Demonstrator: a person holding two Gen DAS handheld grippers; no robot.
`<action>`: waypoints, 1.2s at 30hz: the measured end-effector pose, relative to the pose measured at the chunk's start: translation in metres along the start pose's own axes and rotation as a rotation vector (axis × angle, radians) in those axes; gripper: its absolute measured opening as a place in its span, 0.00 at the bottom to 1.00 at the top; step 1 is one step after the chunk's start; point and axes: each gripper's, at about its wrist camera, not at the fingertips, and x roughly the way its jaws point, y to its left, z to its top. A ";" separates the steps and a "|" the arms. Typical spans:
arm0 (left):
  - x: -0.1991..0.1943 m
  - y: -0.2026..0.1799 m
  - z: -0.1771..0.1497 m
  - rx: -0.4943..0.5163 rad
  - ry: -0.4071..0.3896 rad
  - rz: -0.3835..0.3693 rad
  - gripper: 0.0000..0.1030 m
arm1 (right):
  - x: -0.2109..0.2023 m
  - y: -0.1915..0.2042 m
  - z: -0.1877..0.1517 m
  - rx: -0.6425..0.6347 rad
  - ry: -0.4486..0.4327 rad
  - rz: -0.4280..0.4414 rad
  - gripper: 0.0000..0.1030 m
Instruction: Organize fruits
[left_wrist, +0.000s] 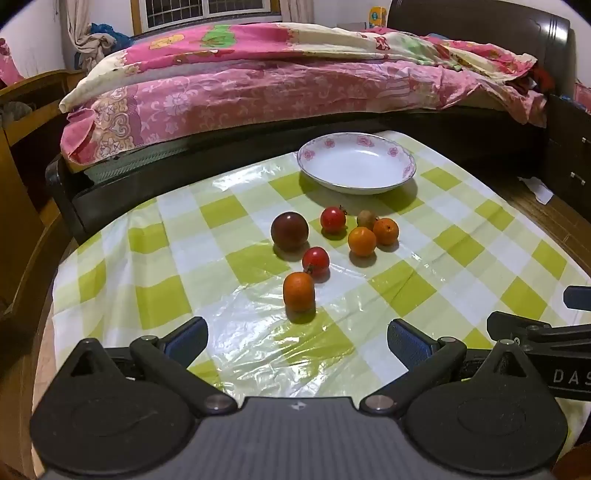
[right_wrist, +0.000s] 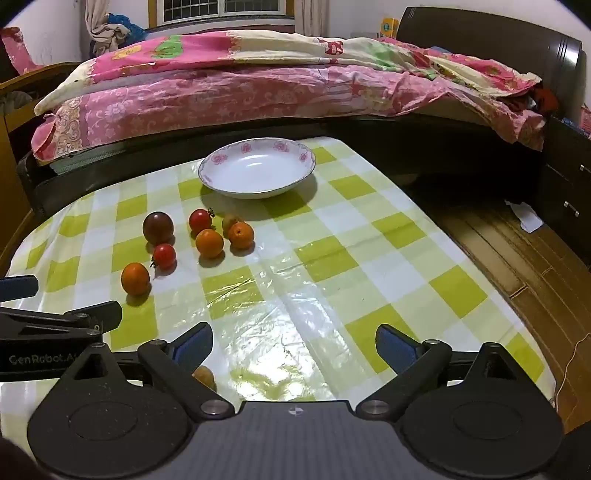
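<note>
A white floral-rimmed plate (left_wrist: 402, 162) (right_wrist: 303, 157) stands empty at the table's far side. In front of it lie a dark plum (left_wrist: 289, 231) (right_wrist: 158, 228), two red cherry tomatoes (left_wrist: 332, 219) (left_wrist: 316, 259), three small oranges (left_wrist: 299, 291) (left_wrist: 362, 241) (left_wrist: 386, 231) and a brownish fruit (left_wrist: 366, 218). My left gripper (left_wrist: 297, 341) is open and empty, just short of the nearest orange. My right gripper (right_wrist: 293, 345) is open and empty, right of the fruits. A small brown fruit (right_wrist: 204, 376) lies under its left finger.
The table wears a green-and-white checked plastic cloth (left_wrist: 461, 266) (right_wrist: 369, 258). A bed with pink bedding (left_wrist: 258, 85) stands just beyond the far edge. A dark cabinet (right_wrist: 565, 192) and wooden floor (right_wrist: 498, 251) lie to the right.
</note>
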 end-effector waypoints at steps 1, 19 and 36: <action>0.000 0.000 -0.001 -0.002 0.005 -0.002 1.00 | 0.001 -0.001 0.001 0.013 0.025 0.014 0.87; 0.005 0.003 -0.008 -0.003 0.057 0.010 1.00 | 0.008 0.008 -0.011 -0.010 0.073 0.050 0.81; 0.006 0.002 -0.009 0.020 0.060 0.008 1.00 | 0.009 0.011 -0.012 -0.019 0.090 0.065 0.78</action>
